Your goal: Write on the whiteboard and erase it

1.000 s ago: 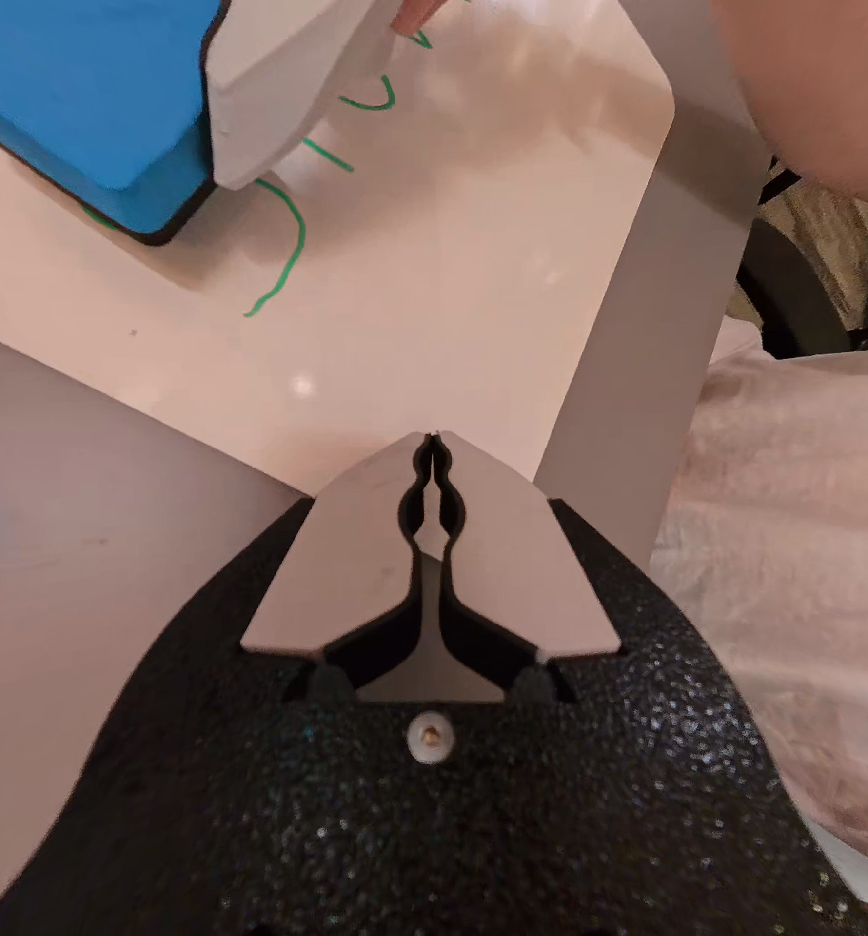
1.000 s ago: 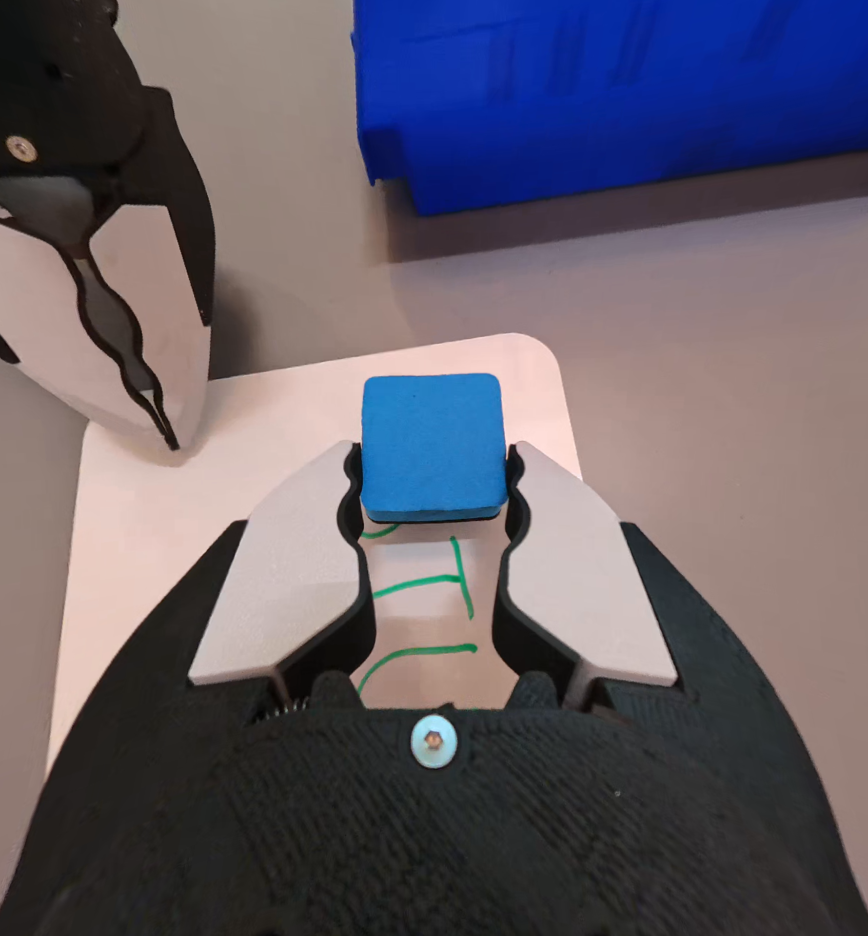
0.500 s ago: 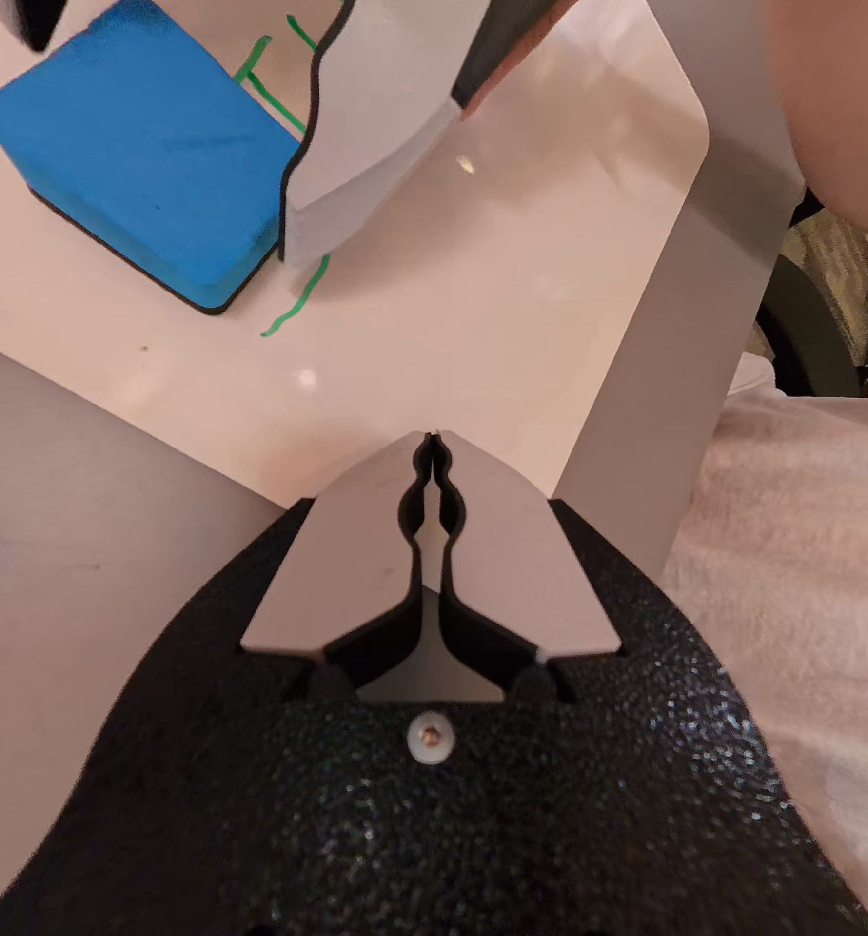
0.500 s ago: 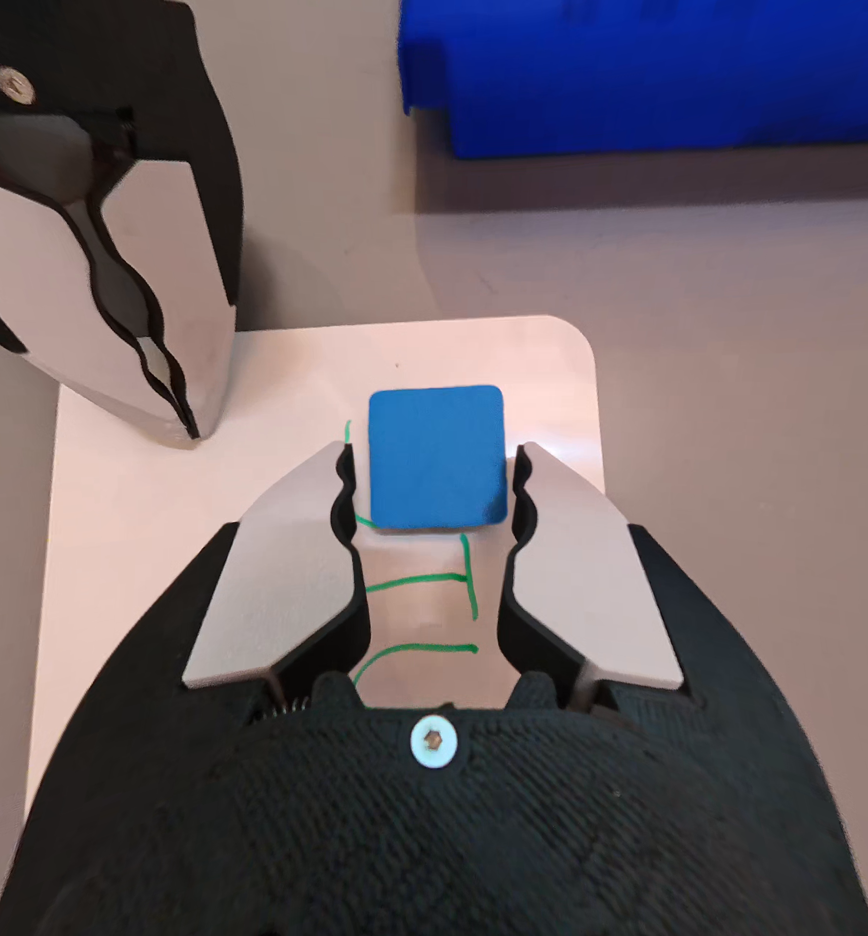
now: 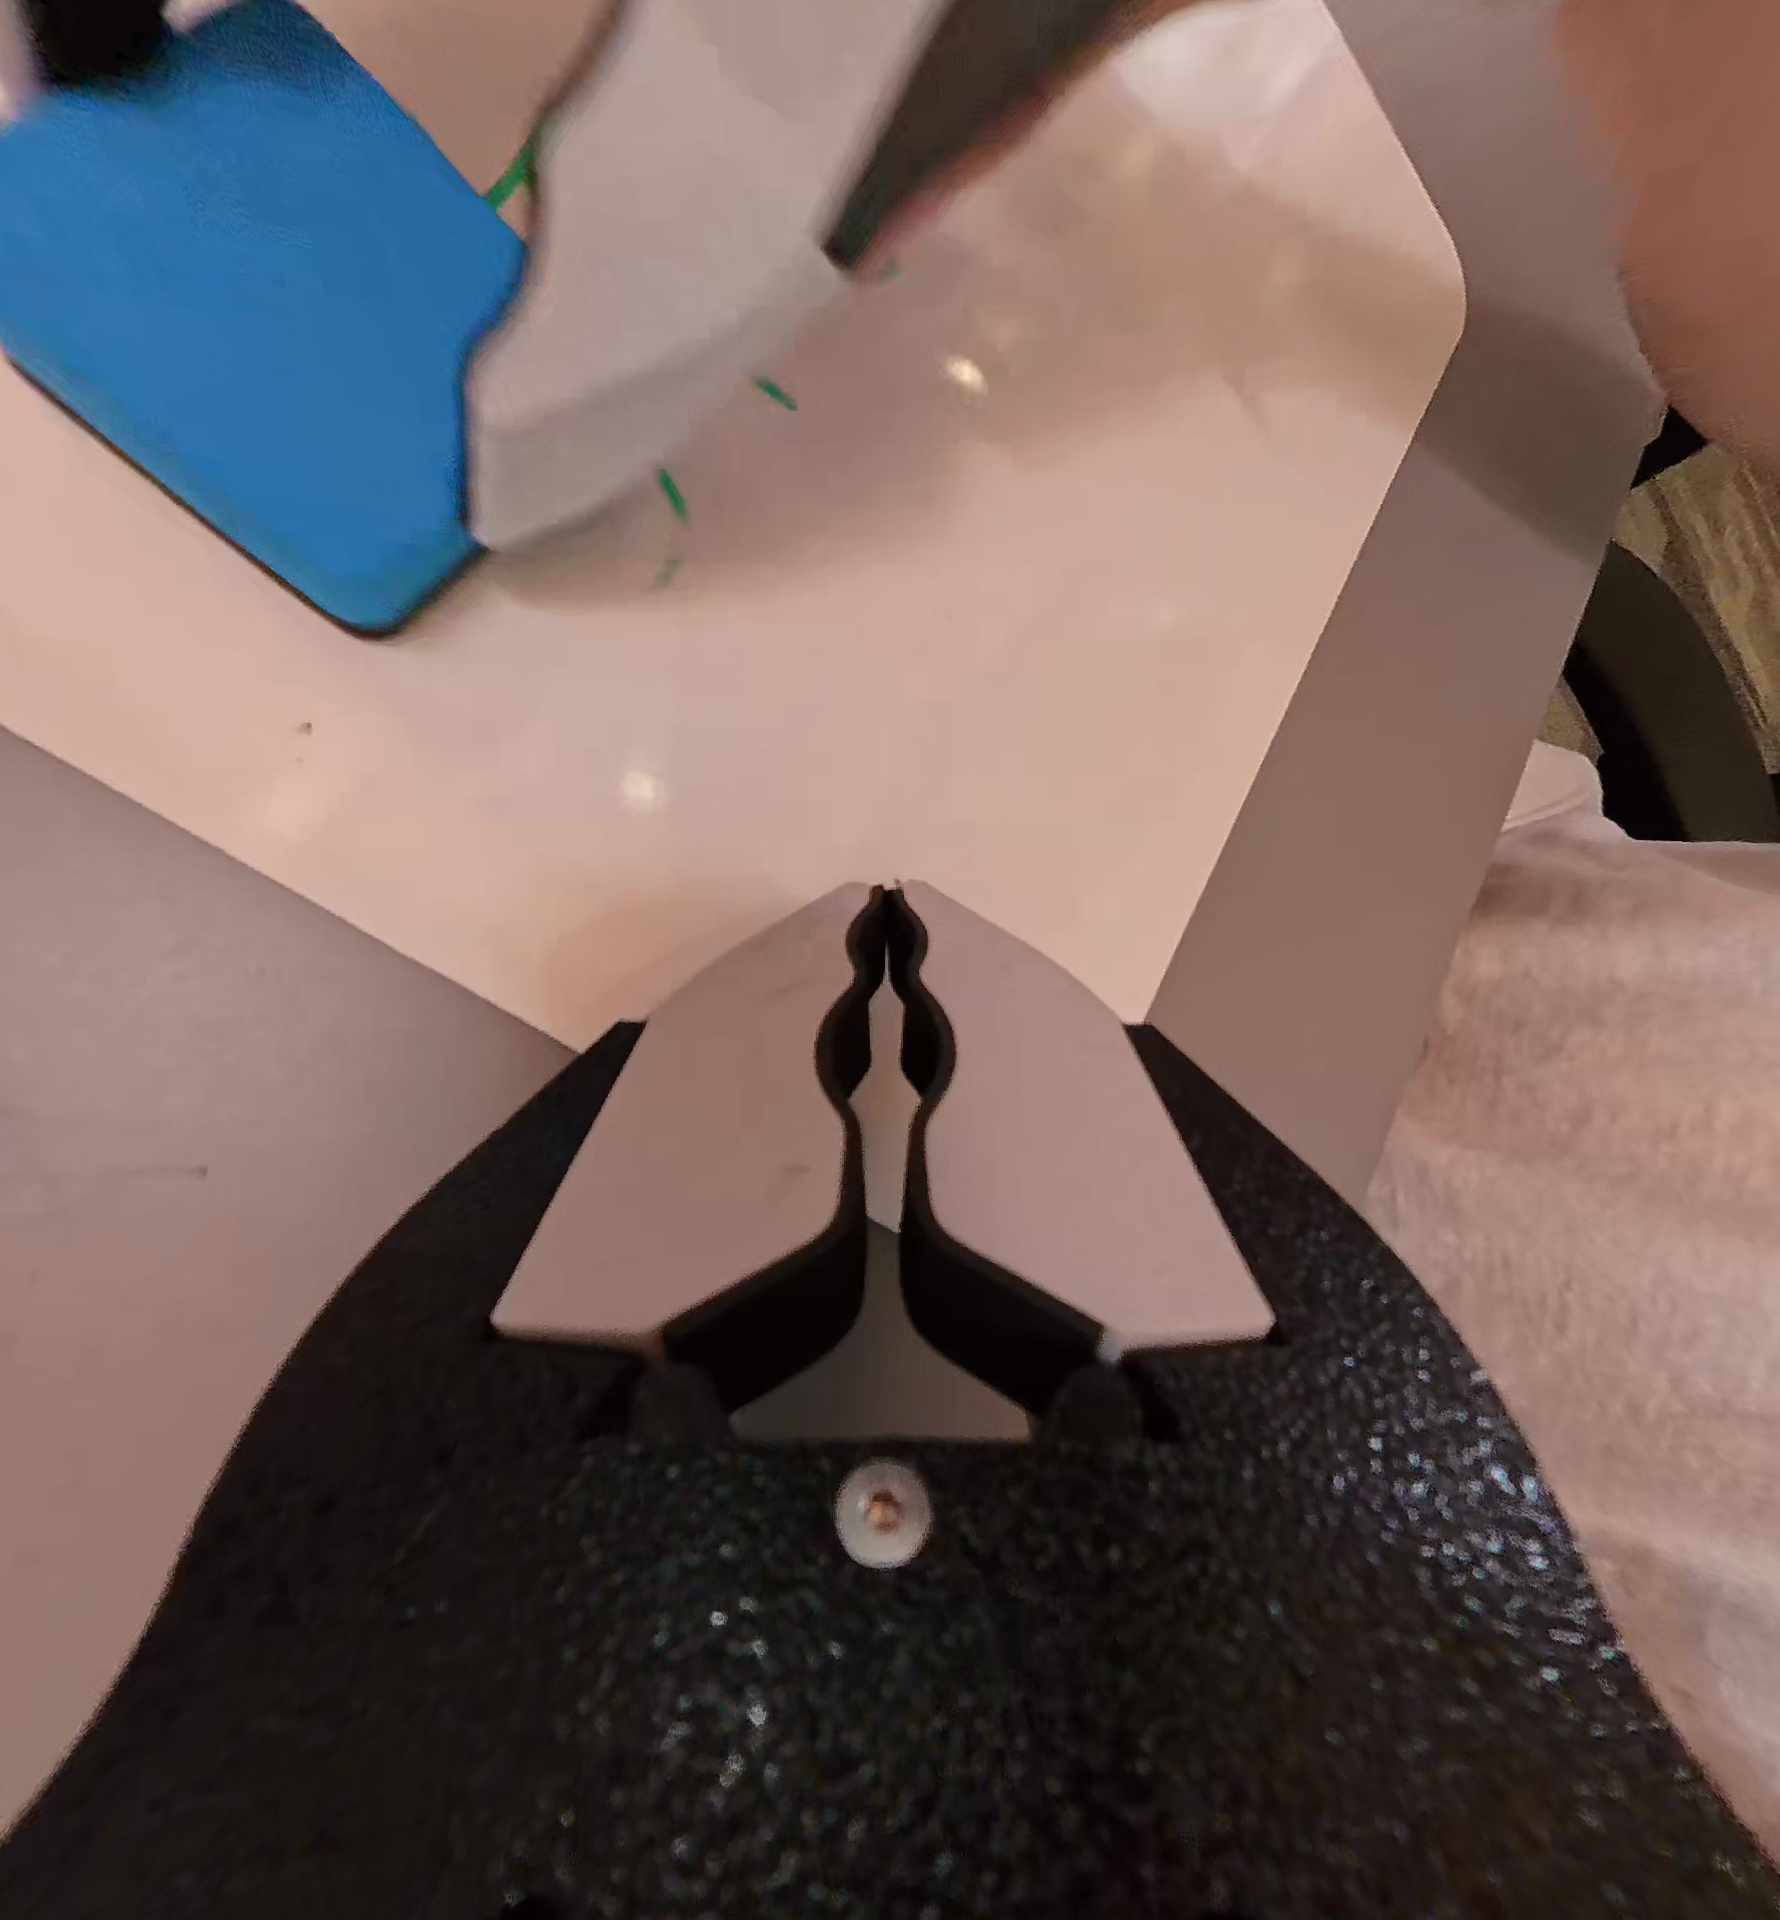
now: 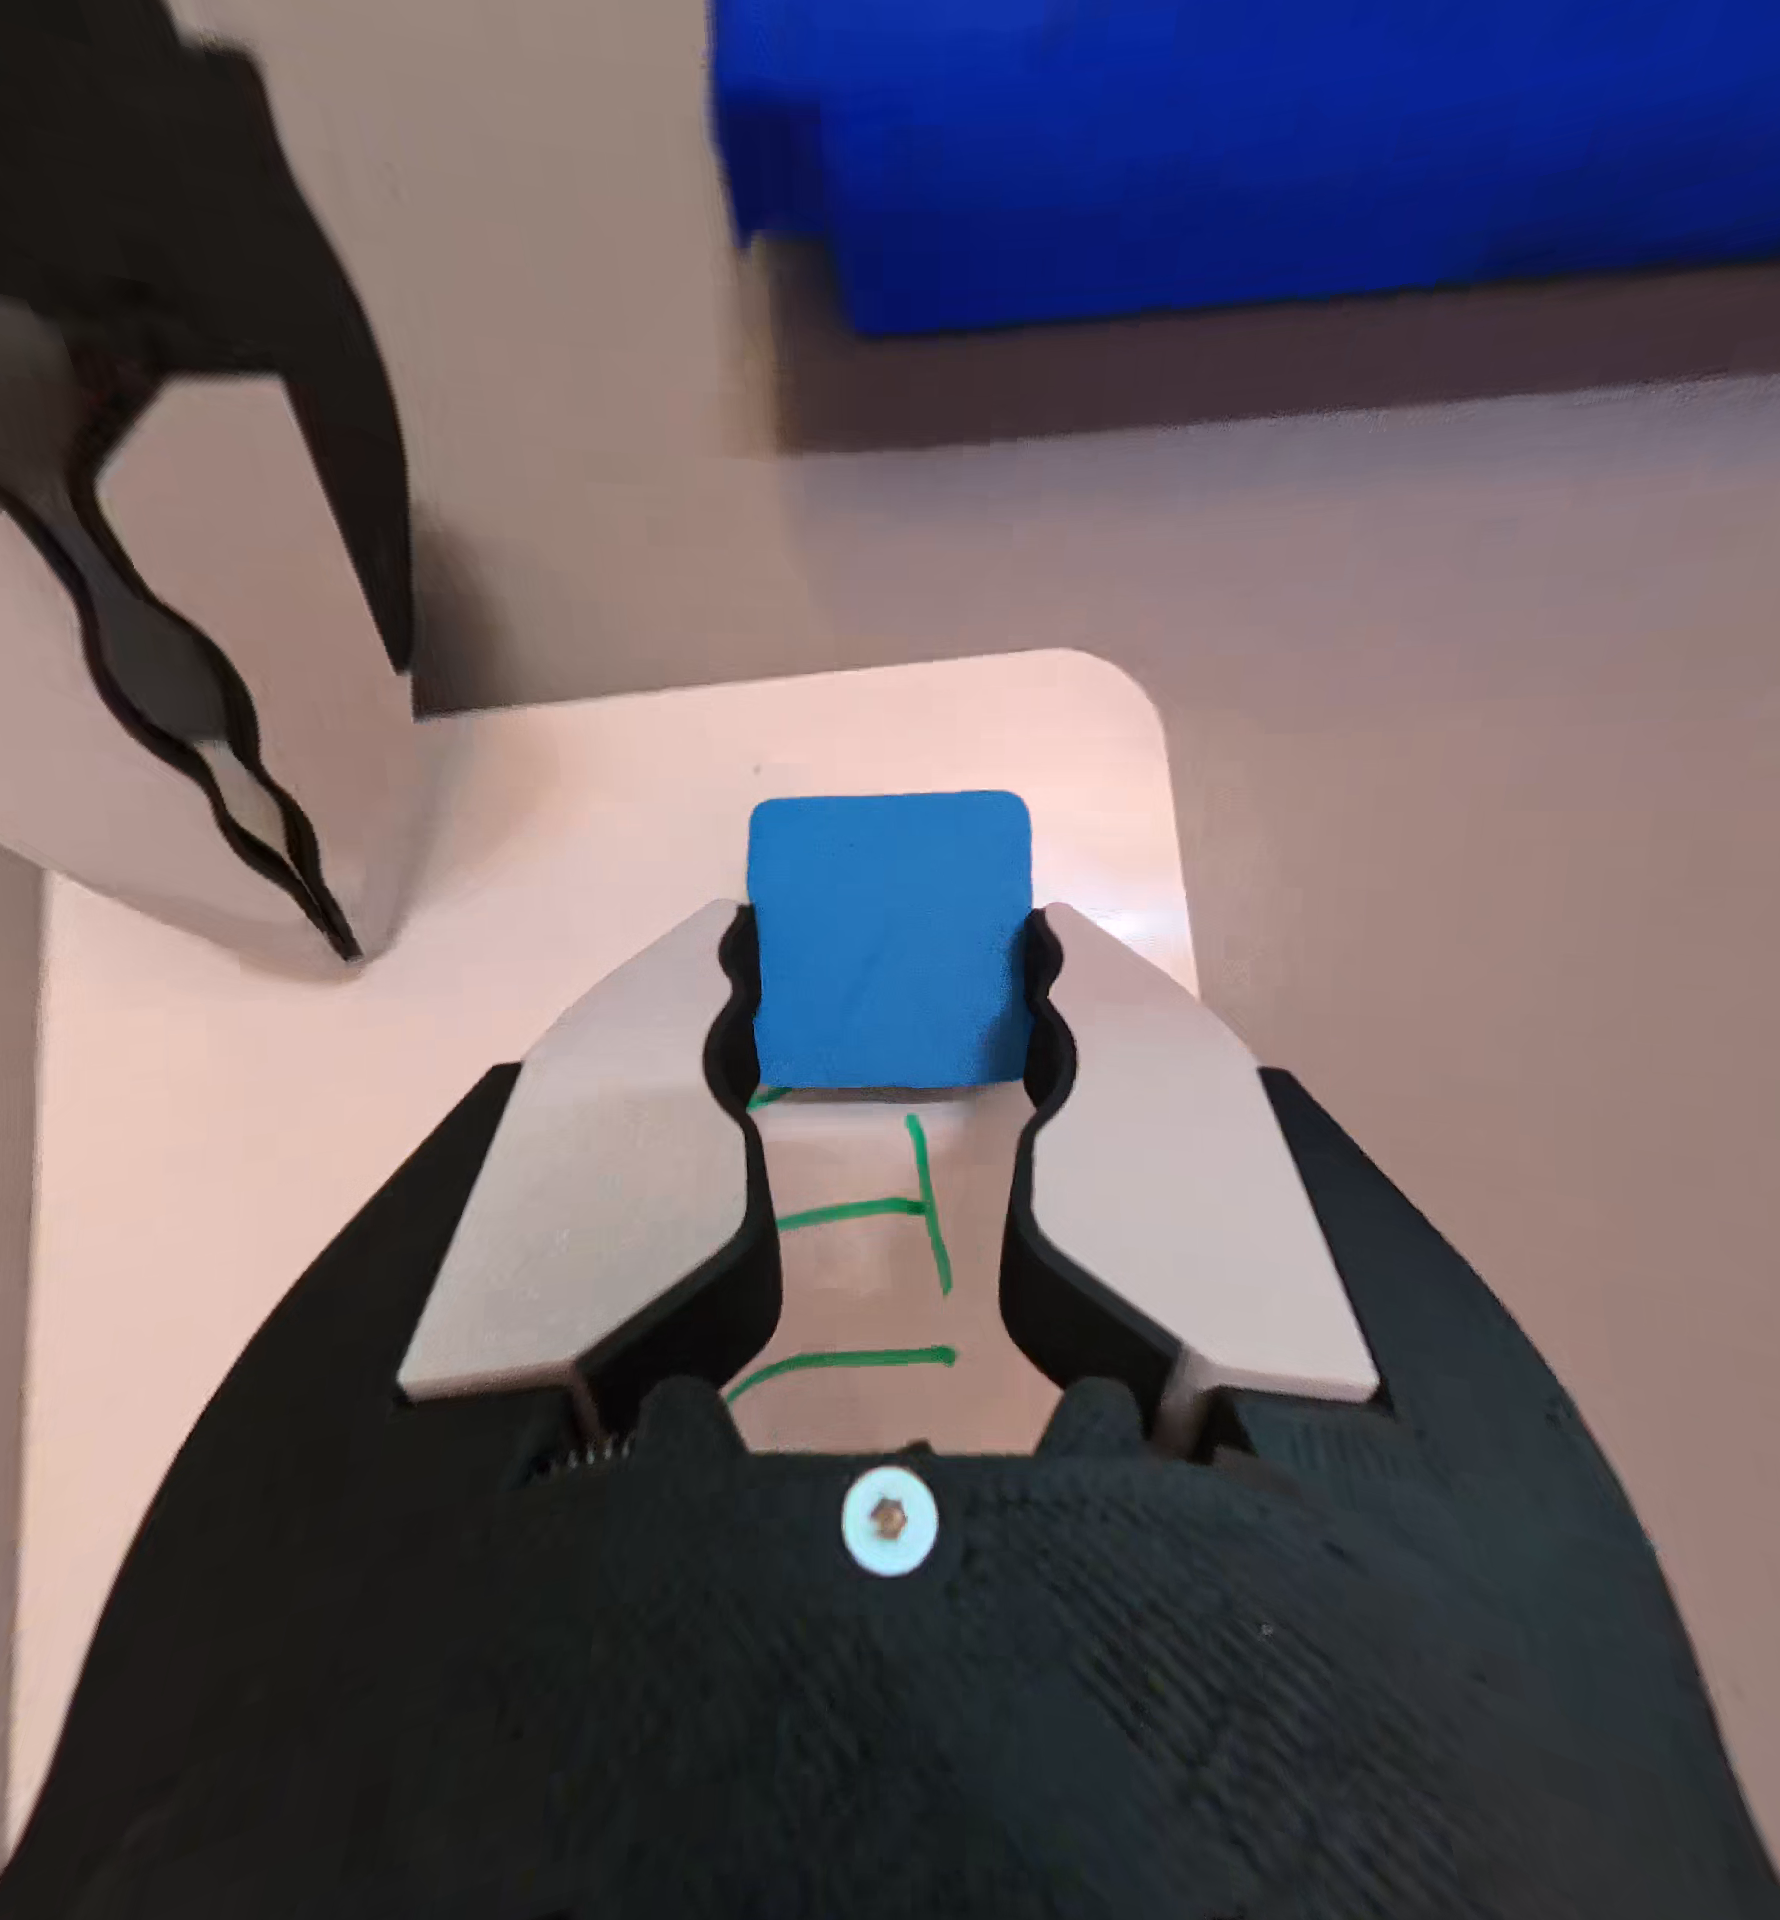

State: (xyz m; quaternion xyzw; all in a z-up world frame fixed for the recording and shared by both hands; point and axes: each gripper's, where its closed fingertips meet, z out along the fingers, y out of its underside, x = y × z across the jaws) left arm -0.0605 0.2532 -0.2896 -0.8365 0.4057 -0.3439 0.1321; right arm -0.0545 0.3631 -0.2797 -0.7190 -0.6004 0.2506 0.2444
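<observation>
A small white whiteboard (image 6: 242, 1091) lies on the grey table, with green marker strokes (image 6: 896, 1210) on it. My right gripper (image 6: 891, 914) is shut on a blue eraser (image 6: 891, 935) and holds it flat on the board over part of the strokes. In the left wrist view the eraser (image 5: 211, 312) and a right finger (image 5: 637, 343) are at the top left, blurred, with only short green traces (image 5: 673, 494) beside them. My left gripper (image 5: 888, 888) is shut and empty, its tips on the board's corner (image 5: 969, 623). It also shows in the right wrist view (image 6: 335, 935).
A blue bin (image 6: 1281, 156) stands on the table beyond the board. A person's hand (image 5: 1748, 208) and light cloth (image 5: 1644, 1143) are at the right of the left wrist view. A dark chair base (image 5: 1675, 727) shows past the table edge.
The right gripper has slid the eraser across the board over the green strokes. The long green curve in the left wrist view is now mostly wiped away. The left gripper has stayed in place.
</observation>
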